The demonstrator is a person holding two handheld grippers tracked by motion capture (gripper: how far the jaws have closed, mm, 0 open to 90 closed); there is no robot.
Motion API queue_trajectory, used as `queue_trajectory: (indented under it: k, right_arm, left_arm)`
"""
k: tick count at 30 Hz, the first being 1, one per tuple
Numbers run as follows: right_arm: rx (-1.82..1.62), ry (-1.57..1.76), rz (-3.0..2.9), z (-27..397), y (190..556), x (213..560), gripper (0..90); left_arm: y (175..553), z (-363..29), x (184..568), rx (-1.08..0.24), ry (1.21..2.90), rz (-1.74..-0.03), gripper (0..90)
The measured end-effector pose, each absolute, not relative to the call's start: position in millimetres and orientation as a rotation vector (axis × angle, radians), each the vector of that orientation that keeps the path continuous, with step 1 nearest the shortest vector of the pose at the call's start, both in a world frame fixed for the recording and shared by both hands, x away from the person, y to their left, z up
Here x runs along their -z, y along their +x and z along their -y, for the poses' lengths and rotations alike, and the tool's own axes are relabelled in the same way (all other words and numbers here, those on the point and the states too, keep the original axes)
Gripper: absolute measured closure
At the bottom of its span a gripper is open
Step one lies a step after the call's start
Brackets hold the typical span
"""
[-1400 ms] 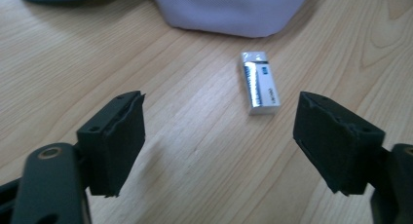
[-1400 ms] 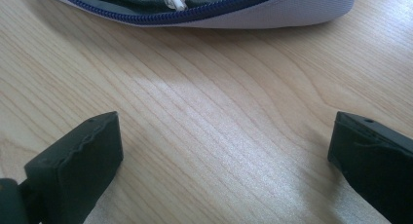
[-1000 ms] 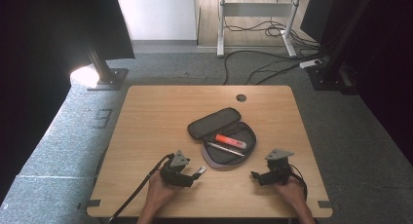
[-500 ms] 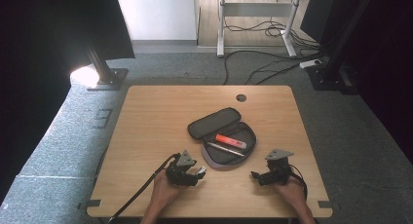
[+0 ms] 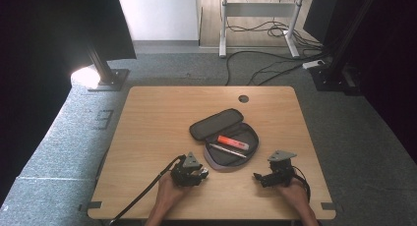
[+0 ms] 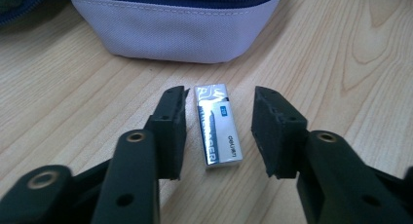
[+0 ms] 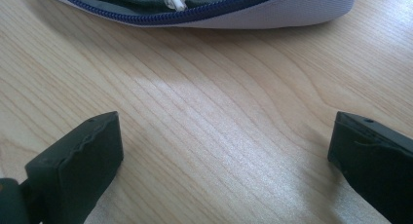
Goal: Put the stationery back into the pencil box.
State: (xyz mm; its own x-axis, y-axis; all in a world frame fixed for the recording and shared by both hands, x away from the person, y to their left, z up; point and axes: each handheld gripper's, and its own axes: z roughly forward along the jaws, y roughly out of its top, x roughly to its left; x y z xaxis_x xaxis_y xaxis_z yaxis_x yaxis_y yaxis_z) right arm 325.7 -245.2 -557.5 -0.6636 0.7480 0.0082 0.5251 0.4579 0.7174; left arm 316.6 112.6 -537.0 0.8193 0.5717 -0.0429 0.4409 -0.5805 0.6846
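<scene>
Jaws narrower around eraser (image 6: 218, 125) now

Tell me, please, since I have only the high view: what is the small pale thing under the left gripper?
Observer: It is an eraser in a silvery printed sleeve, lying flat on the table between the jaws of the left gripper.
Operator: Are the pads on it yet?
Observer: No. The jaws have just been closing, but a gap shows on each side of the eraser.
Operator: And how does the right gripper stand?
Observer: The right gripper is wide open over bare wood, with the pencil case and its blue zip just ahead of it.
</scene>
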Motion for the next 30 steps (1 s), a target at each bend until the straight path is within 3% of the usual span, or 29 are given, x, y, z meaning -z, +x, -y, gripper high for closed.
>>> queue_trajectory:
  k: [9, 30]
  right_arm:
    - [-1.021, 1.085, -2.403, 245, 326, 557, 0.0]
    - [-1.02, 1.083, -2.404, 245, 326, 557, 0.0]
  left_arm:
    - [316, -112, 540, -0.26, 2.308, -0.74, 72.1]
    - [311, -120, 524, -0.226, 2.263, -0.717, 73.1]
